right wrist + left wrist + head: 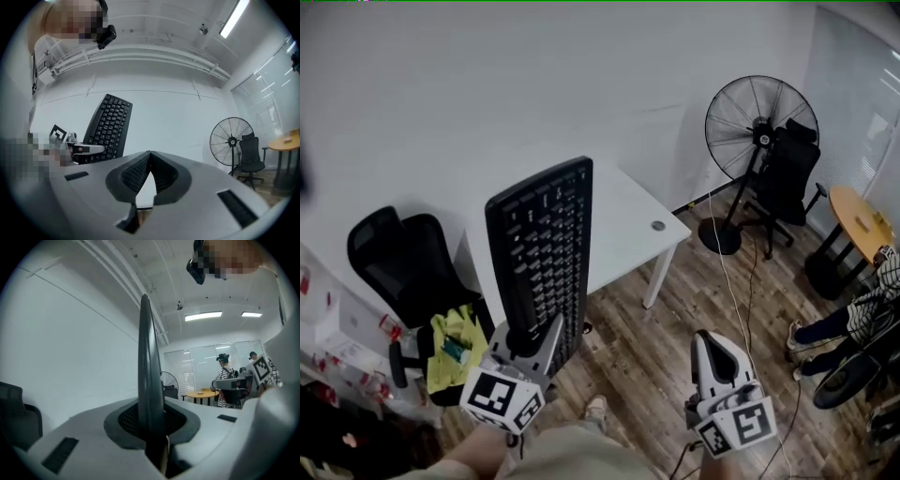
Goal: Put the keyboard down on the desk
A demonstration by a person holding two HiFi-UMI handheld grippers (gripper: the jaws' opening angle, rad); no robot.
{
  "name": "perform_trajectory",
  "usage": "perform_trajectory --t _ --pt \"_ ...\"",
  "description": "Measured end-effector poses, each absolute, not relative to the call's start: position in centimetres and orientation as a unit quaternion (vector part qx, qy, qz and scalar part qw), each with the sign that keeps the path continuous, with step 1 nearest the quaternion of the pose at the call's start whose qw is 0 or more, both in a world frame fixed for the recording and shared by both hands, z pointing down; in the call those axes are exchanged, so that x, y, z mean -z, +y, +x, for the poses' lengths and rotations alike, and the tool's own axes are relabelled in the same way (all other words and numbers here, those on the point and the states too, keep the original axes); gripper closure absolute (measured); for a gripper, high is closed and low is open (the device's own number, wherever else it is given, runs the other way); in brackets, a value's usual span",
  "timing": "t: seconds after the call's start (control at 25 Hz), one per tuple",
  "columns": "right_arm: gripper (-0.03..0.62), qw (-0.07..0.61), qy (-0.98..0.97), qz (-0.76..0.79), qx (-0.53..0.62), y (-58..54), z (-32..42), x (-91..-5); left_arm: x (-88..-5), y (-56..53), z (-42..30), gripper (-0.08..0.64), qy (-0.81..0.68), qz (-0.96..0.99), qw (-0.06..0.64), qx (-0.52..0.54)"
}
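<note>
A black keyboard [540,258] stands nearly upright in the air in front of the white desk [628,220], keys facing me. My left gripper [528,339] is shut on its lower short end. In the left gripper view the keyboard [145,366] shows edge-on, a thin dark blade rising from between the pressed jaws of my left gripper [151,427]. My right gripper [711,339] hangs over the wooden floor to the right, shut with nothing in it; its tips meet in the right gripper view [150,155]. That view also shows the keyboard [108,123] and the left gripper [86,150] to the left.
A black office chair [401,267] with a yellow cloth [455,347] stands left of the desk. A pedestal fan [759,127], another black chair [787,178] and a round yellow table [861,220] stand at the right. A seated person [862,314] is at the far right. Cables cross the floor.
</note>
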State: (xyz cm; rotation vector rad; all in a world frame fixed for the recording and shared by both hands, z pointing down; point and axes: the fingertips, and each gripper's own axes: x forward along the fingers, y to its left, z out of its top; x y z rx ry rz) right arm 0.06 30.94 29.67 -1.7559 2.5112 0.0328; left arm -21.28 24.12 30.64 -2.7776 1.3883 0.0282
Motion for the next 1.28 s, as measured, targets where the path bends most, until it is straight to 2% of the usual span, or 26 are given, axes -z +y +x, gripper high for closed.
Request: perform_trajectory --t 0.32,0.56,0.88,1.28 --pt "0.568 0.017 0.793 -0.608 -0.007 20.3 1.3 -30.2 -30.4 11.5 -20.0 0.472 0.416 -0.909 0.013 -0.01" --pt "0.568 -0.009 0.782 -0.623 0.004 15.3 2.8 -31.1 -31.1 4.9 -18.4 0.472 0.409 -0.912 -0.032 -0.018" --pt "0.568 -0.032 0.784 -0.62 0.023 6.3 9.2 -31.9 -33.3 -3.7 -11.9 0.472 0.402 -0.913 -0.075 0.0" --pt "0.568 -0.049 0.806 -0.587 0.062 -5.9 14.7 -36.2 -38.1 -14.5 -7.0 0.472 0.428 -0.896 -0.117 0.028"
